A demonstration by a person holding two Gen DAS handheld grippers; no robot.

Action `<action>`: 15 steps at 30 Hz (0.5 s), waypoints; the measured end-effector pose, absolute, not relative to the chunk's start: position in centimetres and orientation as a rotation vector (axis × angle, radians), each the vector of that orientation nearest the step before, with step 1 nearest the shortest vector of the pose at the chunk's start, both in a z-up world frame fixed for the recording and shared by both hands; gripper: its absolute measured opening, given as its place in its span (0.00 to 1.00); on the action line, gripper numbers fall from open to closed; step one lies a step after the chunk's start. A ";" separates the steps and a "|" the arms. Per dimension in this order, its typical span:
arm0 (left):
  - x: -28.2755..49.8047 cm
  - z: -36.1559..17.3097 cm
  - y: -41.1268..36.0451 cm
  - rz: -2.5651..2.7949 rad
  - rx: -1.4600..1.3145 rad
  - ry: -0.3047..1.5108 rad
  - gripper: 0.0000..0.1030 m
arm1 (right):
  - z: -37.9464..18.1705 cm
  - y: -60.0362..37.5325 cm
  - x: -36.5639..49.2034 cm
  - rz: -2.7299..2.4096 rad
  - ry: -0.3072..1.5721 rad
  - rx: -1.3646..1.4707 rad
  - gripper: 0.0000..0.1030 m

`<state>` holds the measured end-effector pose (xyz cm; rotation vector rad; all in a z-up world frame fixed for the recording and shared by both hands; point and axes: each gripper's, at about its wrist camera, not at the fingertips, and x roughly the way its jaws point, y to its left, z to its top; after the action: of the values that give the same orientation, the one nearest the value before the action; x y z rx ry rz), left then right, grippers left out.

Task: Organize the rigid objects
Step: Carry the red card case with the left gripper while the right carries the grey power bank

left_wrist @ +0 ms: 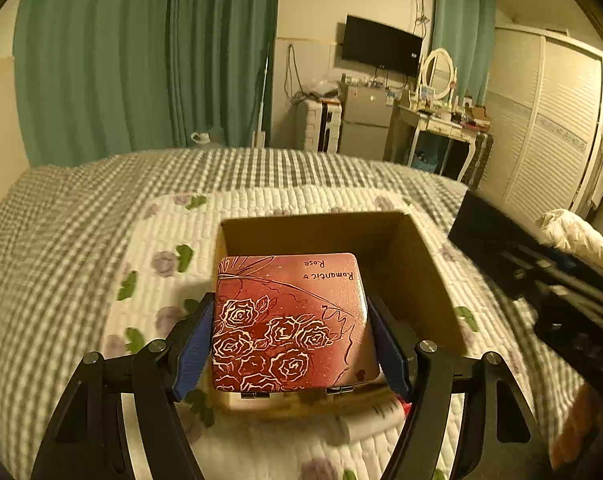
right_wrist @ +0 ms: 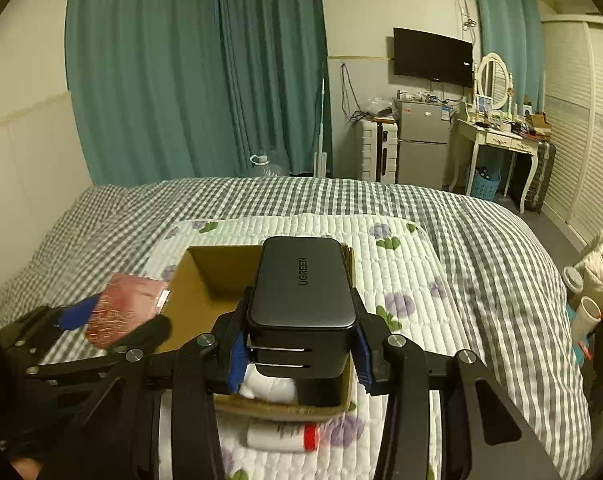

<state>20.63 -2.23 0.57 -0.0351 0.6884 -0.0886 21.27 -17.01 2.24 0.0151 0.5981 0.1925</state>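
My left gripper [left_wrist: 289, 336] is shut on a red rose-patterned tin [left_wrist: 289, 320] and holds it above the near left part of an open cardboard box [left_wrist: 421, 272]. The tin also shows in the right wrist view [right_wrist: 125, 304], blurred, at the box's left edge. My right gripper [right_wrist: 299, 354] is shut on a black UGREEN box [right_wrist: 301, 292] and holds it over the right side of the cardboard box [right_wrist: 205, 268]. A white item [right_wrist: 267, 386] lies inside the cardboard box under the black one.
The cardboard box stands on a white floral quilted mat [right_wrist: 397, 272] on a grey checked bed [right_wrist: 501, 264]. A white tube with a red cap [right_wrist: 281, 436] lies on the mat in front of the box. A black case [left_wrist: 541, 280] is at the bed's right.
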 end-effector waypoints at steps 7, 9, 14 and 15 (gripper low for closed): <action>23.4 -3.2 -3.1 -0.093 -0.068 0.734 0.71 | 0.0 -17.3 24.6 0.194 0.609 -0.018 0.41; 24.0 -4.0 -3.4 -0.090 -0.059 0.756 0.71 | -1.0 -17.6 25.2 0.200 0.618 -0.005 0.41; 24.6 -5.1 -3.7 -0.080 -0.048 0.780 0.74 | -2.5 -17.9 26.1 0.201 0.634 0.010 0.41; 24.4 -4.8 -3.7 -0.082 -0.043 0.768 0.77 | -2.8 -17.9 26.2 0.203 0.637 0.011 0.41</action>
<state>24.42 -3.73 -4.84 -0.0429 0.7678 -0.0821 26.25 -17.90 -2.76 0.0109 0.6368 0.2030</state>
